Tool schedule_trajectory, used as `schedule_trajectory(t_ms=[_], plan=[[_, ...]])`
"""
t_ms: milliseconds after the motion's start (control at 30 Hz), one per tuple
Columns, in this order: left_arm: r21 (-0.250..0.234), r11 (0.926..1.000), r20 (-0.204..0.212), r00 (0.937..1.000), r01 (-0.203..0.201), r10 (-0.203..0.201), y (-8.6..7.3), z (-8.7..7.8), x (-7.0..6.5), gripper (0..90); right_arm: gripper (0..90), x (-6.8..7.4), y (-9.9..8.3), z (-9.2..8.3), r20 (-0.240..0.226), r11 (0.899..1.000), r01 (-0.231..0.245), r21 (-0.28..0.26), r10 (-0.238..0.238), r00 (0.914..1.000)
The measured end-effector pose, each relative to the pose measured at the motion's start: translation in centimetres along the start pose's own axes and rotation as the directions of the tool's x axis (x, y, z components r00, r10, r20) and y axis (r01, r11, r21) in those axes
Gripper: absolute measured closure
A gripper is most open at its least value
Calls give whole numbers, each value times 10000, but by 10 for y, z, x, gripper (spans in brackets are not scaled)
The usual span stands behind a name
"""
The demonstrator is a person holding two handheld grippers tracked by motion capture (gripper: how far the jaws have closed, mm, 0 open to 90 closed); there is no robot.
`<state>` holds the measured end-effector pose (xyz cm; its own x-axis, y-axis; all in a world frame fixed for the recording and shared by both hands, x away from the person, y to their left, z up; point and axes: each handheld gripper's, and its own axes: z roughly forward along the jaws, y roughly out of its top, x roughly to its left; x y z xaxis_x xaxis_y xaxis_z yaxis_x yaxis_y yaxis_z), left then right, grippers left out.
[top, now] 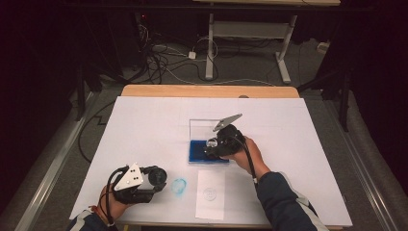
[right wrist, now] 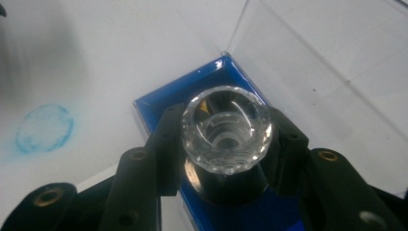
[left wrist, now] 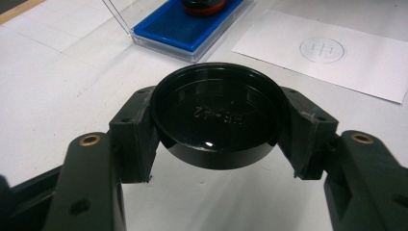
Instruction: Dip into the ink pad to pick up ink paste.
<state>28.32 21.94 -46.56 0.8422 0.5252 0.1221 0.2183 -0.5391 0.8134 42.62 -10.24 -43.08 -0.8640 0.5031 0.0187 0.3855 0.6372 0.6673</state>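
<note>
A stamp with a faceted clear knob [right wrist: 226,130] and a black body stands on the blue ink pad [right wrist: 163,106]. My right gripper [right wrist: 226,144] is shut on it, one jaw on each side below the knob. From above, the stamp [top: 211,143] and the right gripper [top: 214,147] are over the pad [top: 198,150] at mid-table. At the near left, my left gripper [top: 161,179] is shut on a round black cap [left wrist: 216,115], held just above the white table cover. The left gripper [left wrist: 216,130] has its pads pressed on the cap's rim.
The ink pad's clear lid [top: 202,127] stands open behind it. A white sheet [top: 210,193] with a faint round stamp mark [left wrist: 321,50] lies near the front edge. A blue ink smudge [top: 178,186] marks the cover beside the left gripper.
</note>
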Motion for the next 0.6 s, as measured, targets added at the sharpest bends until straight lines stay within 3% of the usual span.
schedule_trajectory(t_ms=[233,600], plan=[[13,10000,30,10000,-5,5,0,0,0,365,573,-6,-8,1,-356,9978,-538,-377,525,9980],[25,10000,32,10000,-31,31,0,0,-1,365,574,-5,-9,1,-328,9979,-548,-360,536,9980]])
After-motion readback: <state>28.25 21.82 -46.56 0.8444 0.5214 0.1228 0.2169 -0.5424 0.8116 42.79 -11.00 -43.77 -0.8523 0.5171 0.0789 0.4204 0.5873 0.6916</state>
